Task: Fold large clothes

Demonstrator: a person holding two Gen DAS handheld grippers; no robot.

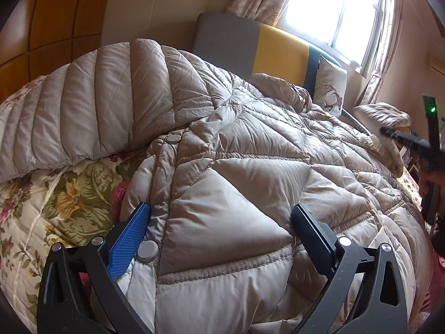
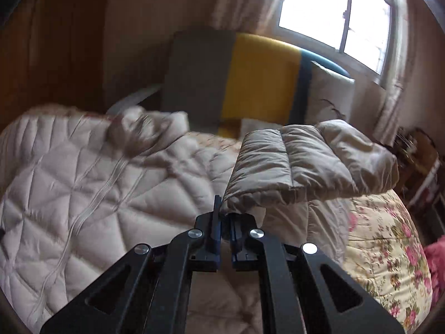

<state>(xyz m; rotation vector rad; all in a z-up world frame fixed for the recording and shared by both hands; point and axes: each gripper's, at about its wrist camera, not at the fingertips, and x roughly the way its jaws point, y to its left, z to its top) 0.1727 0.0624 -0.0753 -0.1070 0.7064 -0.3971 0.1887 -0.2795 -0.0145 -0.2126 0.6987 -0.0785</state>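
A large beige quilted down coat [image 1: 236, 150] lies spread over the bed, front up, with round snap buttons along its edge. One sleeve [image 1: 83, 105] lies stretched out at the left. My left gripper [image 1: 219, 220] is open, its fingers resting wide apart on the coat's lower front, gripping nothing. My right gripper [image 2: 225, 217] is shut on the cuff end of the other sleeve [image 2: 306, 161], which it holds lifted above the coat's body [image 2: 83, 181]. In the left wrist view the right gripper [image 1: 403, 139] shows at the far right edge, with the sleeve [image 1: 383, 114] raised.
The bed carries a floral bedspread [image 1: 55, 194] [image 2: 389, 236]. A grey, yellow and blue headboard [image 1: 278, 53] and a white cushion [image 1: 331, 86] stand at the far end under a bright curtained window [image 2: 333, 11]. A wooden wardrobe [image 1: 55, 14] fills the left wall.
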